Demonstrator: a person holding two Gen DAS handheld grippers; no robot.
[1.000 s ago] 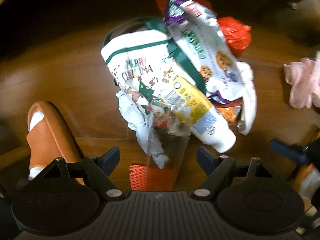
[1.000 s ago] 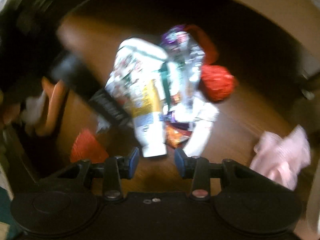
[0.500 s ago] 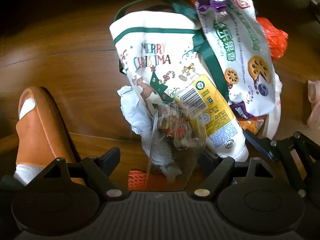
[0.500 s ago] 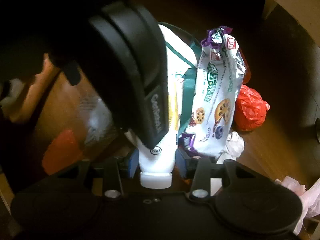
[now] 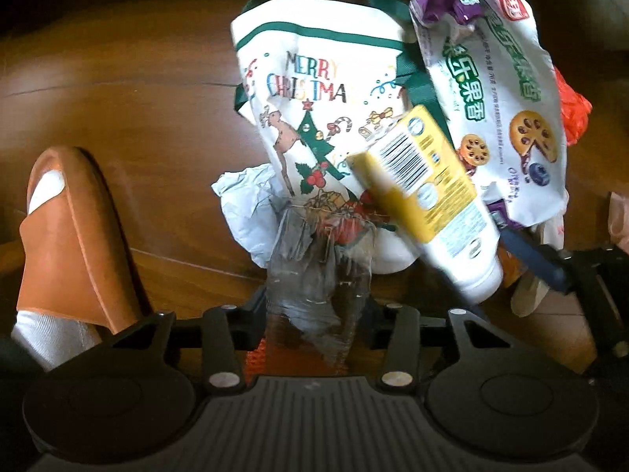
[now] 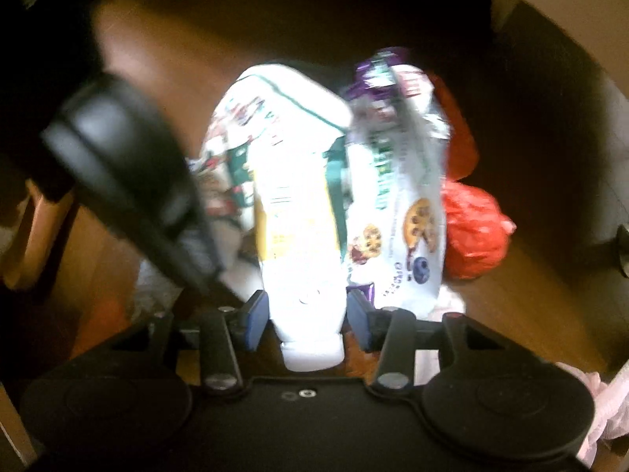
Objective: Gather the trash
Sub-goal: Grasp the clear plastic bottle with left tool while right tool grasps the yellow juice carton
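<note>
A white "Merry Christmas" tote bag (image 5: 314, 90) lies on the wooden floor with trash on and around it. My left gripper (image 5: 314, 314) is shut on a clear crumpled plastic wrapper (image 5: 318, 275) just below the bag. My right gripper (image 6: 308, 318) is shut on the cap end of a white and yellow tube (image 6: 300, 244), which also shows in the left wrist view (image 5: 428, 192). A white cookie packet (image 5: 499, 90) lies to the right of the bag, and is seen again in the right wrist view (image 6: 401, 204). Crumpled white paper (image 5: 245, 212) lies at the bag's lower left.
A foot in an orange slipper (image 5: 70, 236) stands at the left. A red plastic bag (image 6: 471, 232) lies right of the packet. Pink cloth (image 6: 605, 397) sits at the far right. An orange mesh piece (image 5: 255, 358) lies under my left gripper.
My left gripper has closed on the clear wrapper. My right gripper has come in and closed on the tube's cap end. Both views moved closer to the bag.
</note>
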